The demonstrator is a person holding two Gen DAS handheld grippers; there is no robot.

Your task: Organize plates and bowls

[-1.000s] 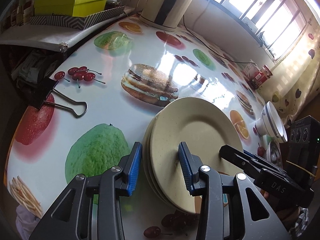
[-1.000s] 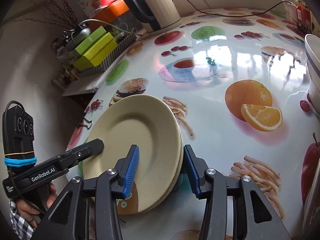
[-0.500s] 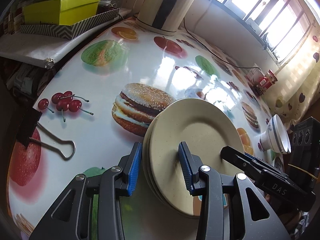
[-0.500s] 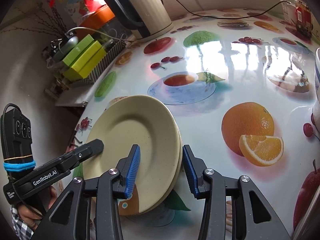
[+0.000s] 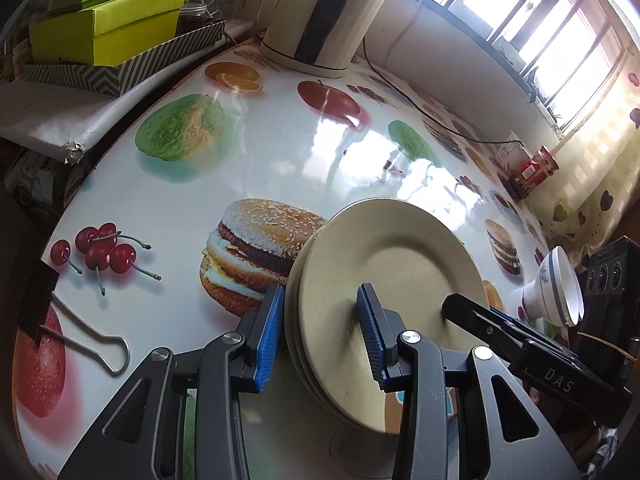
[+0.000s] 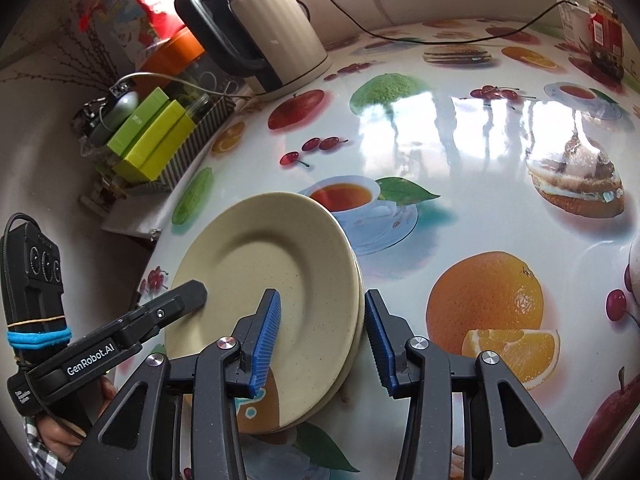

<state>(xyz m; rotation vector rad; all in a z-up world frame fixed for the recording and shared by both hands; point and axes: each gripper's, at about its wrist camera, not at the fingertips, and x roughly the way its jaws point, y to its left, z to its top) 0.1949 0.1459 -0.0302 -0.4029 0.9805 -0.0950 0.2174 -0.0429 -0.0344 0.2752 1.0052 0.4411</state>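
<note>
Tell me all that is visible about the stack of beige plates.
The stack of beige plates holds several round, speckled, matte plates, nested and empty. It is tilted over the printed table. The left gripper clamps one rim and the right gripper clamps the opposite rim. Whether its low edge touches the table is unclear.

I see cream, faintly speckled plates point(image 5: 384, 264) between black grippers with ribbed blue pads point(image 5: 267, 336). The tablecloth point(image 5: 280, 152) under them is glossy white, printed with a sesame burger, red cherries, oranges, green fruit and red apples. On the far left sit lime-green boxes point(image 5: 104, 28) in a grey-and-white zigzag tray point(image 5: 132, 68). The kettle point(image 6: 272, 36) is cream with a black handle. At right, my view shows a white bowl point(image 5: 554, 292) with a grey band, and a red jar point(image 5: 538, 166) farther off.
</note>
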